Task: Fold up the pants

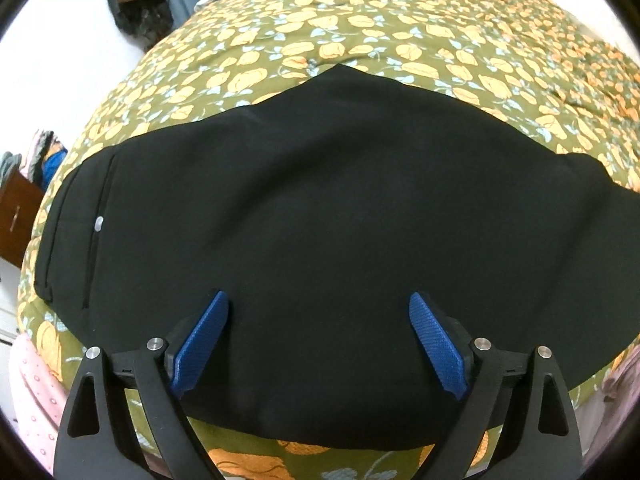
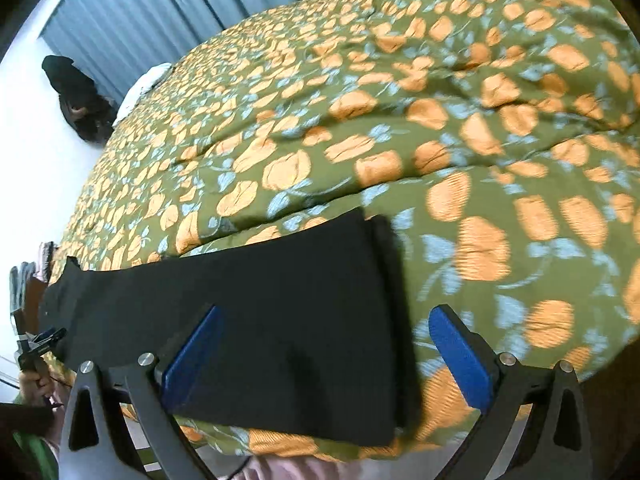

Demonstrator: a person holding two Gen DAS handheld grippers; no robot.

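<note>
Black pants (image 1: 320, 216) lie flat across the olive floral bedspread (image 1: 360, 32), waistband with a small white button (image 1: 98, 223) at the left. My left gripper (image 1: 319, 312) is open, hovering over the middle of the pants near the front edge. In the right wrist view the pants' leg end (image 2: 328, 320) lies on the bedspread (image 2: 440, 120), its hem to the right. My right gripper (image 2: 326, 332) is open above that end, left finger (image 2: 192, 356) over the cloth, right finger (image 2: 460, 356) over the bedspread. The other gripper (image 2: 38, 346) shows at far left.
A dark bag (image 1: 136, 4) sits against blue curtains (image 2: 132, 20) beyond the bed. A wooden stand (image 1: 18, 216) with piled clothes is left of the bed. Pink cloth (image 1: 32, 392) hangs at the front edge. A white cloth (image 2: 148, 80) lies at the bed's far corner.
</note>
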